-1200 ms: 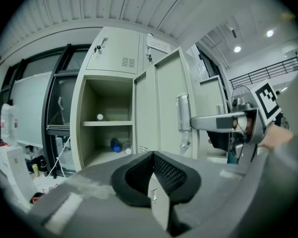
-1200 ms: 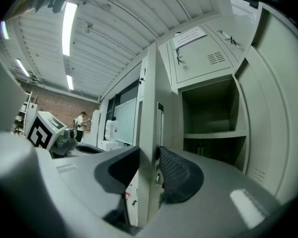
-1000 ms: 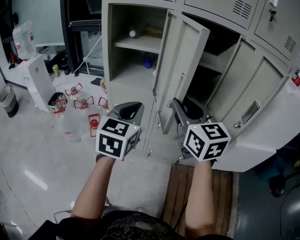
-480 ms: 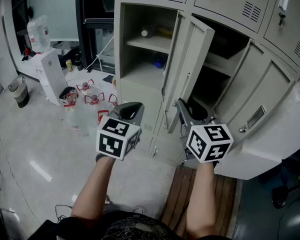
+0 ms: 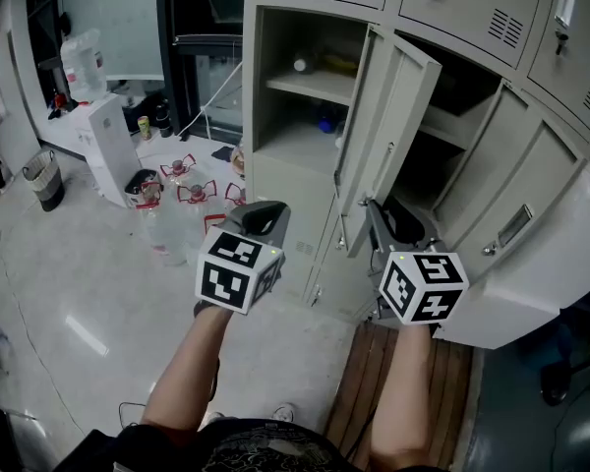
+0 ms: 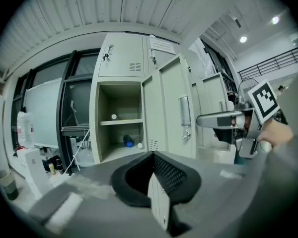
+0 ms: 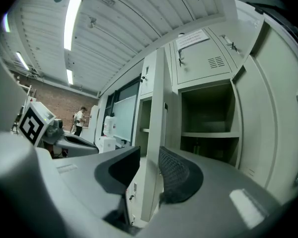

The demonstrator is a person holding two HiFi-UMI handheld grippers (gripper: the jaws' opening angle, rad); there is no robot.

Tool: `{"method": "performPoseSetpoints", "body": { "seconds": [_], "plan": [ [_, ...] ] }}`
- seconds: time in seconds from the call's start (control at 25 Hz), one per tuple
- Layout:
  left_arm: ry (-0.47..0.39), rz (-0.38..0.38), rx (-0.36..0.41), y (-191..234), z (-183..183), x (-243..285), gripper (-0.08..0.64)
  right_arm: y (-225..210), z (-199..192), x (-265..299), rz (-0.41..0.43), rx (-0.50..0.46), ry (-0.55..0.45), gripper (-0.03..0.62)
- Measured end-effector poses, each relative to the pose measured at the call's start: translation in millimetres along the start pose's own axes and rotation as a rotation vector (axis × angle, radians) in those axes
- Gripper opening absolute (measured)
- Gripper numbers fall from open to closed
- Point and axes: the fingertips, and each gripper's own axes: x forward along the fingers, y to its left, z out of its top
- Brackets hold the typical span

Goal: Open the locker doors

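1. Right gripper (image 7: pixel 149 155): jaws parted and set astride the free edge of a swung-out locker door (image 7: pixel 156 98). The meshed pad lies against the door and a sliver of gap shows on the other side, so we enter it as not clamped.
2. Left gripper (image 6: pixel 153 155): jaws pressed together at the tips, with nothing between them. It hangs at lower centre of the head view, apart from the lockers.
3. Task's thing: the locker bank (image 5: pixel 285 190) fills the upper right of the head view. Two lower doors stand open at frame centre, close beside each other. The doors further right (image 5: pixel 526 200) and the whole top row are closed.
4. Step in hand, as we judge it: drawing the second door wider. The next move calls for carrying that edge round its hinge arc and then slipping the jaws off. After that we would shift right to the handle (image 5: pixel 516 226) of the next closed door.
5. Left open compartment (image 6: pixel 119 133): a small white-capped item sits on the upper shelf, and a blue bottle and a pale one on the lower level.
6. Second open compartment (image 5: pixel 452 96): dark, with one shelf visible. We cannot tell its contents.
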Motion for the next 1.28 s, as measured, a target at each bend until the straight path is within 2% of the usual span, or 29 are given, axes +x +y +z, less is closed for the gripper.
{"method": "performPoseSetpoints", "body": {
  "seconds": [0.32, 0.92, 1.04, 1.28],
  "plan": [
    [0.018, -0.014, 0.010, 31.4, -12.1, -38.6, -0.002, 46.3, -4.8, -3.7, -0.032, 0.025, 0.015, 0.118],
    [0.012, -0.046, 0.028, 83.7, -35.9, -119.3, -0.002, 152.6, -20.8, -14.3, -0.079, 0.030, 0.058, 0.045],
    [0.003, -0.053, 0.029, 91.7, -37.9, -132.8, -0.002, 167.2, -23.9, -18.8, -0.095, 0.032, 0.062, 0.012],
    [-0.016, -0.070, 0.030, 98.2, -38.2, -150.7, -0.002, 187.9, -26.4, -26.3, -0.110, 0.023, 0.074, 0.007]
  ]
}}
